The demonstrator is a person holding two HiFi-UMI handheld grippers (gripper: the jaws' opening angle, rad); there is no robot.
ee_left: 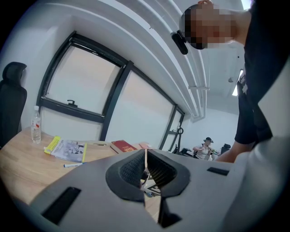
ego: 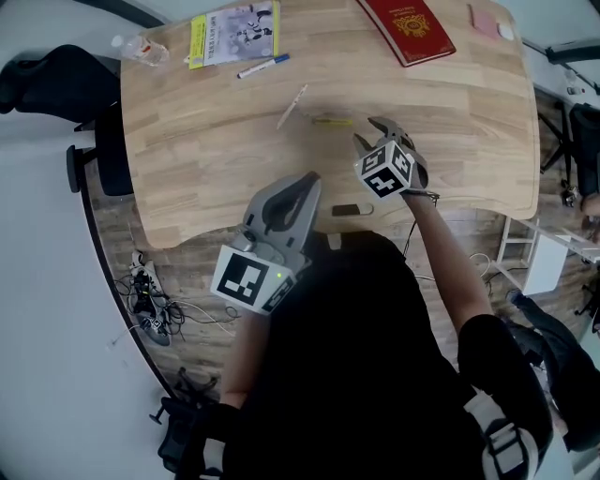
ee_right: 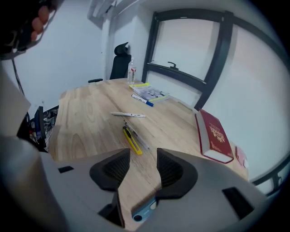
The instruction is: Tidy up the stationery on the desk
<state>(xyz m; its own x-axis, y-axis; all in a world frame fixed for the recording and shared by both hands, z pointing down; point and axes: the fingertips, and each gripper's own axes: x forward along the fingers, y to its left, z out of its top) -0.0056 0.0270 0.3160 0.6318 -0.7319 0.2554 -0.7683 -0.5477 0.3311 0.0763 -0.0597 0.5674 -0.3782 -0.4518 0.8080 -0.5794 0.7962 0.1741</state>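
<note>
This is an office, from where I stand: a pale wooden counter [ego: 187, 141] carrying a pen [ego: 263, 66], a booklet [ego: 234, 33] and a red book [ego: 408, 28], a black swivel chair [ee_right: 118, 68] at its end, tall dark-framed windows [ee_left: 90, 86], cables [ego: 150, 305] tangled on the floor [ego: 117, 244], and a person [ee_left: 205, 147] seated farther back.

The worktop [ego: 187, 141] is pale wood with a smooth, matt, visibly grained finish. The red book [ego: 406, 28] has a glossy cover, and the water bottle [ego: 141, 49] is clear plastic. The right gripper [ee_right: 138, 166] is matt grey plastic with ribbed black pads [ee_right: 171, 170].
</note>
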